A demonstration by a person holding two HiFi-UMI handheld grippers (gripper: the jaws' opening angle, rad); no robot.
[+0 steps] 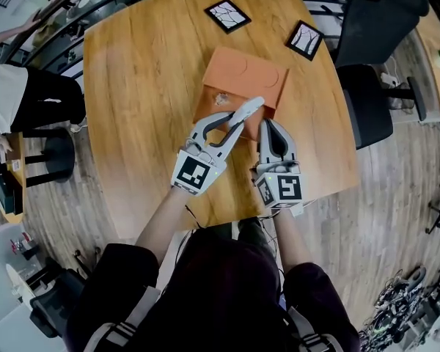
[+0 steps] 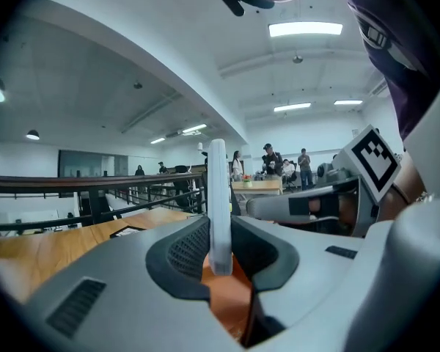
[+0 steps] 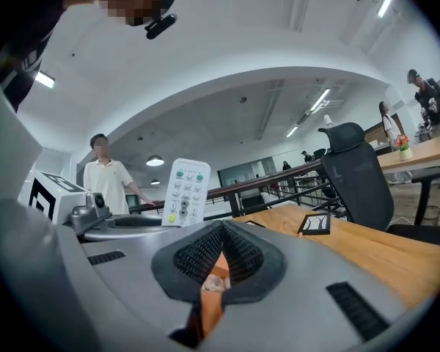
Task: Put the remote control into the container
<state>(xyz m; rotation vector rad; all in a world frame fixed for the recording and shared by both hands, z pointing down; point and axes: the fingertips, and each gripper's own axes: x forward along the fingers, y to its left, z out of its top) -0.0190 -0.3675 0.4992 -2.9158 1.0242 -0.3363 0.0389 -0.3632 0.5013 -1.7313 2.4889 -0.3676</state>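
Remote control (image 1: 243,114): one, white. It is being pinched at its lower end by the left hand-held gripper (image 1: 231,127) and is slanting up over the near part of the container, clear of the table (image 1: 139,86).

Container (image 1: 249,75): one, orange and flat, lying on the table. One small pale scrap (image 1: 221,98) is lying in it.

Hand-held grippers: two, side by side. The right hand-held gripper (image 1: 269,127) is showing jaws pressed together at the tips, which are sitting at the container's near right edge. Whether they are nipping that edge cannot be told.

Black-framed cards: two (image 1: 227,15) (image 1: 305,39), lying beyond the container.

Left gripper view:
- The remote control (image 2: 217,204) is standing edge-on as a thin white bar between the pads.
- The orange container (image 2: 231,299) is showing beneath it.

Right gripper view:
- The remote control (image 3: 187,191) is turning its button face to the camera, with green and yellow keys that no other view is showing.
- An orange sliver of the container (image 3: 211,303) is showing behind the closed tips (image 3: 221,233).
- One black office chair (image 3: 352,174) and one person in a pale shirt (image 3: 106,174) are also in view.

Only the head view is taking in the whole container and both cards.
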